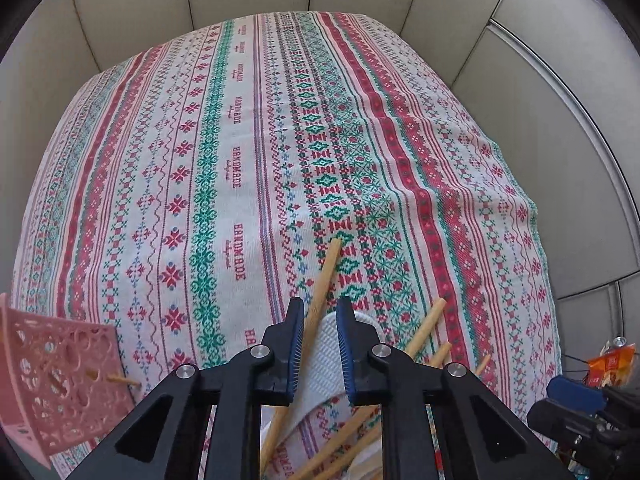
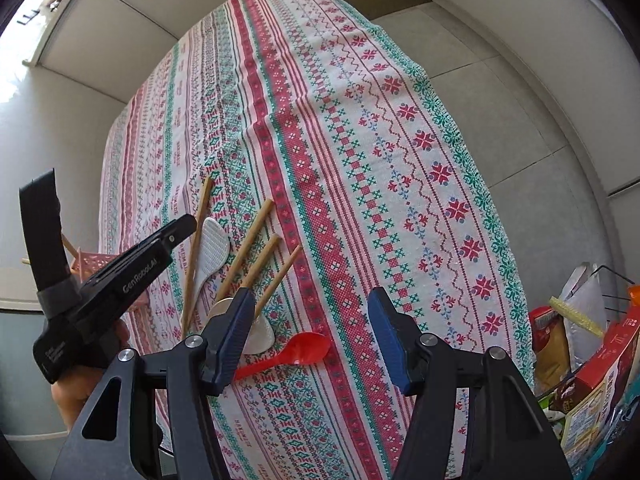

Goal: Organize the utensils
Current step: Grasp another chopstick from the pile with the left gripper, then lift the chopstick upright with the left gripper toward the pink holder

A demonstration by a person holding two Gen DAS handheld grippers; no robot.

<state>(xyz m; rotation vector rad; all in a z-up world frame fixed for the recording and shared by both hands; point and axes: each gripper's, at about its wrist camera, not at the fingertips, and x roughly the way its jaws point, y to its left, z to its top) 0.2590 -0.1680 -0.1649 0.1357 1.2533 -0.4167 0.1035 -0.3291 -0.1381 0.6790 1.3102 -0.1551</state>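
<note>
Where the patterned cloth (image 1: 248, 168) covers the desk, strewn with chopsticks (image 2: 246, 248), white spoon (image 2: 212, 250), red spoon (image 2: 304, 350); pink basket (image 1: 60, 376) left. Left tool (image 1: 318, 320) narrowed around one chopstick (image 1: 320, 292), contact unclear; right tool (image 2: 312, 334) open, empty, above red spoon.

Both wrist cameras look steeply down, sharing the chopsticks (image 1: 320, 300).

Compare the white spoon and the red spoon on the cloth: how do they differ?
The white spoon has a broad, flat, textured bowl; the red spoon has a smooth, glossy, deeper one. The white spoon lies among the wooden chopsticks; the red spoon lies apart, nearer the camera. Both rest on the patterned tablecloth.
</note>
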